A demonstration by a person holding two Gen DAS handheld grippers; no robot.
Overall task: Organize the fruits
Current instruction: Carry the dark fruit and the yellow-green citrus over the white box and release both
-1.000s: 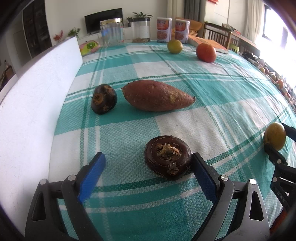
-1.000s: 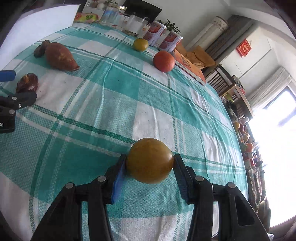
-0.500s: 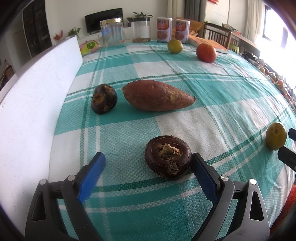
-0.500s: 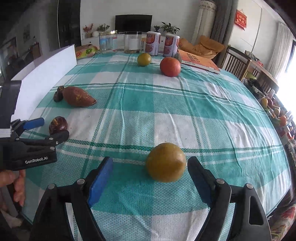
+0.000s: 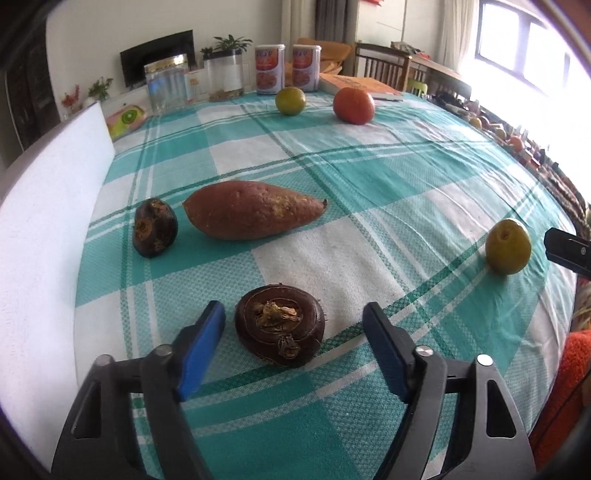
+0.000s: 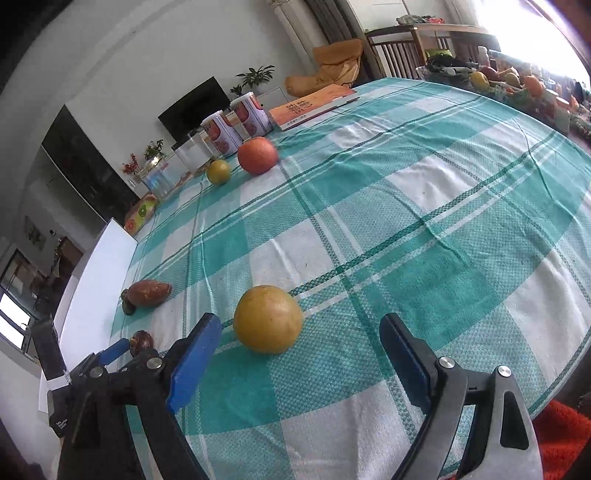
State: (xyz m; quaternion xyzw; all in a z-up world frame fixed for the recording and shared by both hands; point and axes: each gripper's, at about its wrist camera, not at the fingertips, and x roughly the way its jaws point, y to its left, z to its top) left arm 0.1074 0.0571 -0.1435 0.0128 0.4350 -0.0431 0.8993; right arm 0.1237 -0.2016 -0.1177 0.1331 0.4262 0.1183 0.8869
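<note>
Home dining room: television [image 5: 158, 55], tablecloth [image 5: 406, 177], chairs [image 5: 382, 72]

— Which fruits are out?
— A yellow fruit [image 6: 268, 319] near the front edge; far back, a greenish fruit [image 5: 290, 100] left of a red-orange one [image 5: 354, 105].
— All resting on the cloth?
— Yes.

White walls [image 5: 92, 33], dark TV [image 5: 157, 51], wooden chair [image 5: 382, 70], bright window [image 5: 517, 40].

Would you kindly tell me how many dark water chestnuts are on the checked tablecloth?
2: one water chestnut between the left gripper's open fingers, the other water chestnut beside the sweet potato's blunt end, near the white board.
</note>
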